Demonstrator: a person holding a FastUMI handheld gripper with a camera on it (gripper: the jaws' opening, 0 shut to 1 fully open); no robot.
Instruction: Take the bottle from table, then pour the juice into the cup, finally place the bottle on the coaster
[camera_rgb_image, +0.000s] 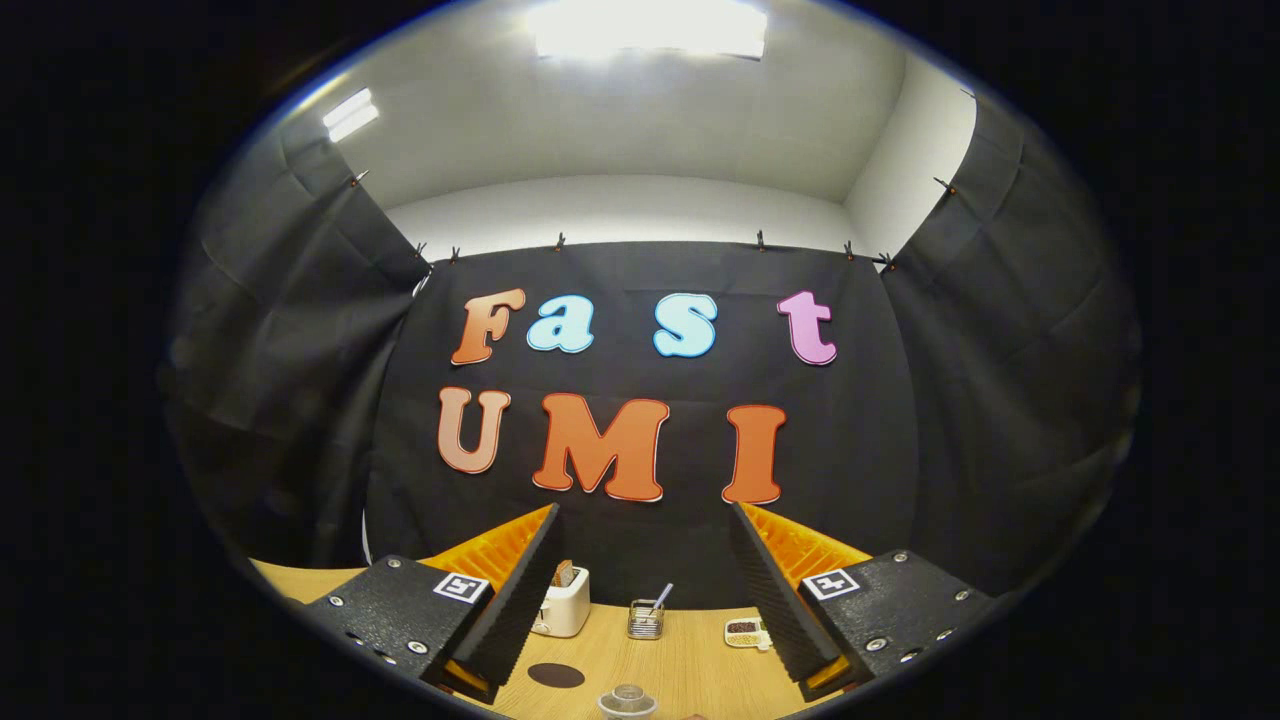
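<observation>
Nothing sits between the spread jaws (645, 600), so swinging low (bottle unseen) could knock the cup (628, 702) near the coaster (556, 675).

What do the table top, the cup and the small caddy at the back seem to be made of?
Table: looks like light wood or wood-look laminate, with visible grain lines. Cup, between the open gripper fingers: clear, so plastic or glass; cannot tell which. Caddy: seems to be metal wire mesh, see-through and shiny.

Bright ceiling light (650, 28) above me flares to white glare; my fisheye bends walls at the edges, and the table (680, 660) stays evenly lit.
</observation>
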